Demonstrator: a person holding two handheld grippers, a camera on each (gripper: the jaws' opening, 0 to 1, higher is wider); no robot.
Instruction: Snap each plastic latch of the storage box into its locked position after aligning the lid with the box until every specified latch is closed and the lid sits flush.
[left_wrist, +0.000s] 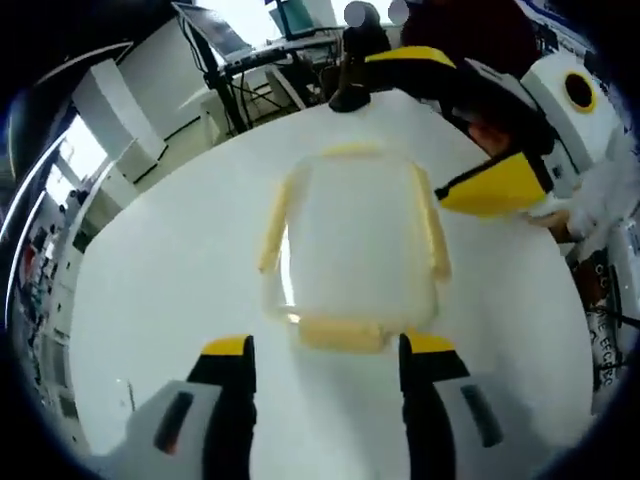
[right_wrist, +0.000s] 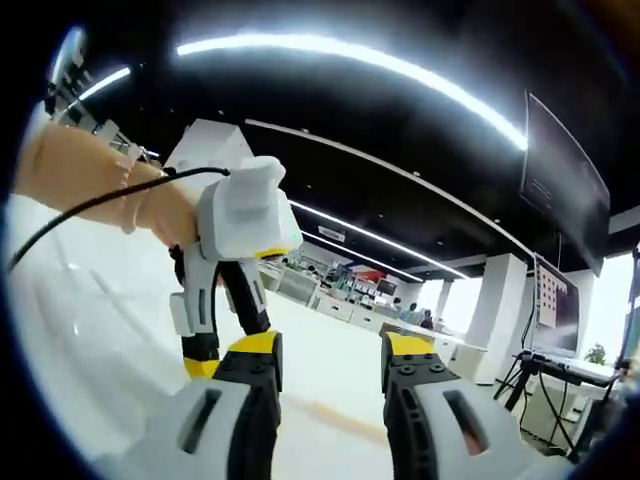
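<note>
Both left tongs (left_wrist: 325, 350) and right tongs (right_wrist: 330, 350) sit open, box (left_wrist: 352, 240) just ahead of the left ones on the surface (left_wrist: 160, 300).

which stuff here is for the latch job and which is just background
For the job:
- storage box with lid on
- near yellow latch
- left gripper, open
- right gripper, open

Just around:
- white table
- monitor on a stand
- tripod and laptop

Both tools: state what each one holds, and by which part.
Nothing is held. The left tool stands open just short of the storage box; the right tool is open on empty air.
</note>
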